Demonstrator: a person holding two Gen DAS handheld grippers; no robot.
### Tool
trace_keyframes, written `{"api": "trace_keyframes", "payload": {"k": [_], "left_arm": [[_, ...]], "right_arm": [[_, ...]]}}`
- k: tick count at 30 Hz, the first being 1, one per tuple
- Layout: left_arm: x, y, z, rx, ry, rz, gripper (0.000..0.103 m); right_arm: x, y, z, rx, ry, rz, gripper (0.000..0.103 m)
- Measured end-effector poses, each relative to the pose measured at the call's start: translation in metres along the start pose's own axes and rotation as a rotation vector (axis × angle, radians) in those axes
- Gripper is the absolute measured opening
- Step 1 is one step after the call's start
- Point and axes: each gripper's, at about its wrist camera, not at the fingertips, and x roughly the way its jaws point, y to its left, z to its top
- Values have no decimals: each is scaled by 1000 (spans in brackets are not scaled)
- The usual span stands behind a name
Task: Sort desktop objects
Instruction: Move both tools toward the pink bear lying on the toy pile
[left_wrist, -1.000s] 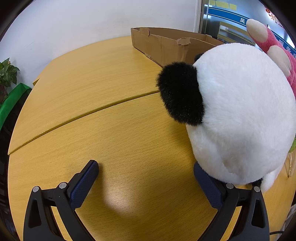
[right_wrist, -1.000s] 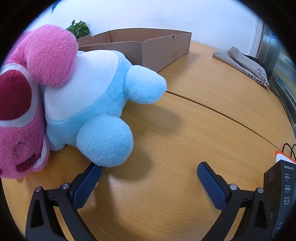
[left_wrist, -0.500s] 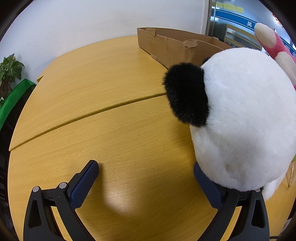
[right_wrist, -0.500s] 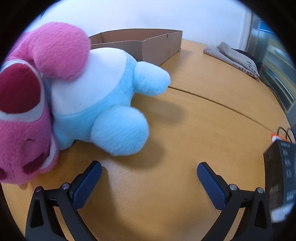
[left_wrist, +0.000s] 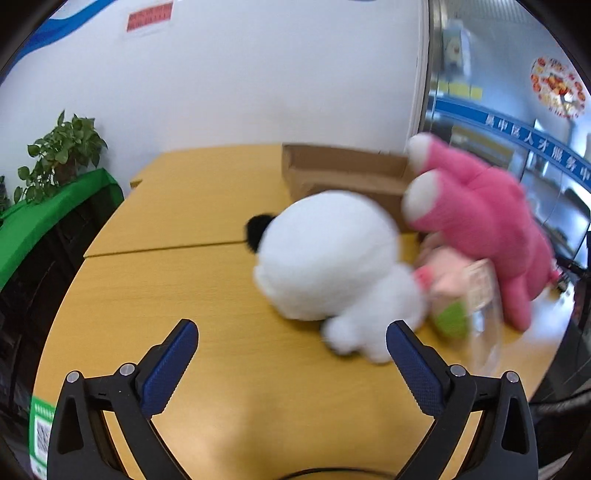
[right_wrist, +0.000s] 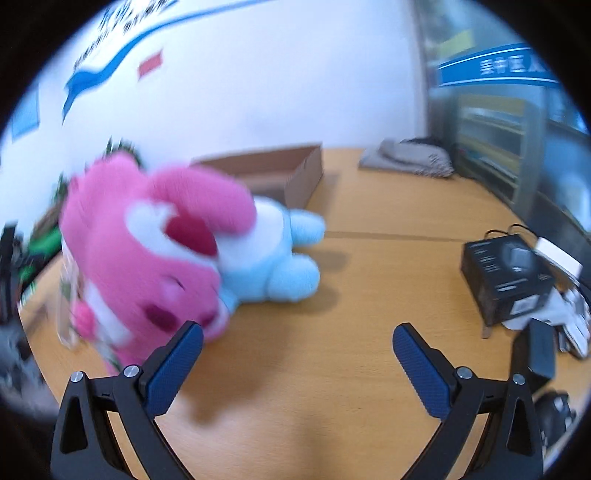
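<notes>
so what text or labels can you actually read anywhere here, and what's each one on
Nothing reads in full; both views are motion-blurred.
White Chinese characters on the blue wall band: there, but too blurred to quote.
Red wall sign: no legible text.
Green sticker with a QR code: print too small.
Black product box: label lines too blurred.
Round red window decoration: unreadable.

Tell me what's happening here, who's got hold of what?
Nobody holds anything yet. A person carries two grippers over a wooden table, and both the left gripper and the right gripper are open and empty. Ahead lie a panda toy, a pink toy and a blue toy, piled in front of a cardboard box. The frames are blurred.
</notes>
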Motion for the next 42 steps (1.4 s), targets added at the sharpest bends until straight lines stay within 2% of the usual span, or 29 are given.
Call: {"api": "trace_keyframes", "payload": {"k": [2,3,6,8,10,12,14,17,24,32,42], "left_arm": [[-21,-36,0,7,-18,-3,103],[-17,-44,10,9,-18,-15,103],[-13,-82,18,-16,-34,-109,103],[-3,-113,20,-45,-35,-185,103],[9,-142,21,-50,-25,-200,103],[17,-163,19,-54,-4,-178,103],[27,-169,20,-77,23,-154,103],[37,-175,25,-94,64,-81,103],[32,-190,40,13,40,-23,103],[28,-188,50,39,20,-51,103],[38,-183,66,74,30,-149,103]], "right_arm": [[-16,9,6,29,-69,20,103],[-21,15,9,35,-96,30,103],[-32,39,16,15,-151,30,103],[-33,60,17,6,-145,27,103],[-33,84,14,-3,-117,16,103],[-37,110,9,-26,-99,25,103],[-42,137,6,-38,-89,26,103],[-40,167,4,-46,-69,-26,102],[-15,185,6,-3,57,-87,102],[-2,193,9,-40,80,-154,102],[9,186,14,-22,98,-176,102]]}}
